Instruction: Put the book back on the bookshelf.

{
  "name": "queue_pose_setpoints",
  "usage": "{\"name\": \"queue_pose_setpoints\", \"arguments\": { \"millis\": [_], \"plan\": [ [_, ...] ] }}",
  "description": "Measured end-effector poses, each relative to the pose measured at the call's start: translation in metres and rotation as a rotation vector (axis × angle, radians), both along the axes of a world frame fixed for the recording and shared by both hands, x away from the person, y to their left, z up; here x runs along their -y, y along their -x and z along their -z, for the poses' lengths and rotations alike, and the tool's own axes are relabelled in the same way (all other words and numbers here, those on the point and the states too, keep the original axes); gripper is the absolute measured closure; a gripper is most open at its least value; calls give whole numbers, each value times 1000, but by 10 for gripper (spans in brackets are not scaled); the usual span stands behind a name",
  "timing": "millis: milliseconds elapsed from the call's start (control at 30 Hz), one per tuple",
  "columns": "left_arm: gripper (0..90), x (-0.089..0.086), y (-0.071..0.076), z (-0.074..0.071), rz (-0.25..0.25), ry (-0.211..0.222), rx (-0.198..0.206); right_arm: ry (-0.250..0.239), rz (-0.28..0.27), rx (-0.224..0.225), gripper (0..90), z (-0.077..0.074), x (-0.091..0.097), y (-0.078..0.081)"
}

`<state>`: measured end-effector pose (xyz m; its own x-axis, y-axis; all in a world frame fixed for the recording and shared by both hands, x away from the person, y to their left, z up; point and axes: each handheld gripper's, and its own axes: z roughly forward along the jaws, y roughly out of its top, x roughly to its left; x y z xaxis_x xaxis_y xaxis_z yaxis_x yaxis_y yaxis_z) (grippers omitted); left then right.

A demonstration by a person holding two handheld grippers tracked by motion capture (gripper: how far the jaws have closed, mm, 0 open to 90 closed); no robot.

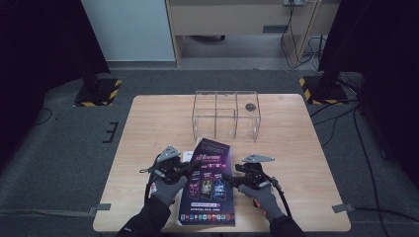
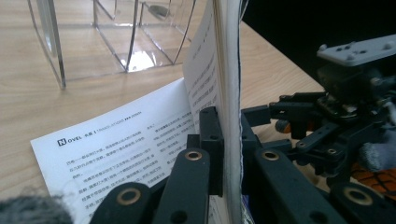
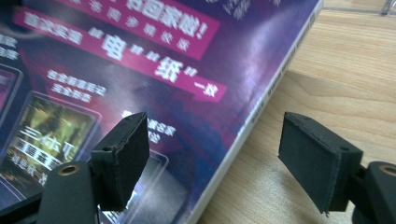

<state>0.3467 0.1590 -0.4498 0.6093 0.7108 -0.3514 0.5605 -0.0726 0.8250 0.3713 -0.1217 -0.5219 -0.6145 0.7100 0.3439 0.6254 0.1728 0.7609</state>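
A book with a glossy purple cover [image 1: 207, 187] lies at the table's near middle. Its cover and a thick sheaf of pages [image 2: 229, 93] stand upright, and my left gripper [image 2: 229, 154] is shut on their edge. A white printed page [image 2: 121, 140] lies flat below them. In the high view the left gripper [image 1: 191, 167] is at the book's left side. My right gripper [image 1: 230, 179] is open at the book's right side. Its fingertips [image 3: 219, 158] straddle the cover's right edge [image 3: 140, 70] without touching it. The left gripper view also shows the right gripper [image 2: 336, 116] close behind the lifted pages.
A clear acrylic box [image 1: 226, 116] with several compartments stands behind the book; a small dark round object [image 1: 250, 106] lies in its right compartment. Bare wooden tabletop [image 1: 306, 148] surrounds the book. Black stands with striped bases [image 1: 98, 91] flank the table's far corners.
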Motion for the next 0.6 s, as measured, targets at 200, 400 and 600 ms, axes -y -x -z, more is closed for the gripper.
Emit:
{"name": "queue_pose_setpoints", "arguments": {
  "millis": [200,400,600],
  "plan": [
    [869,-2,3,-5,7,20,19,-55,-27,-15,235,2,-2,-2],
    [868,-2,5,-8,22,26,33,-104,-41,-46,226,6,-3,-7],
    [868,-1,5,-8,33,31,38,-152,-65,-62,223,9,-5,-10]
  ]
}}
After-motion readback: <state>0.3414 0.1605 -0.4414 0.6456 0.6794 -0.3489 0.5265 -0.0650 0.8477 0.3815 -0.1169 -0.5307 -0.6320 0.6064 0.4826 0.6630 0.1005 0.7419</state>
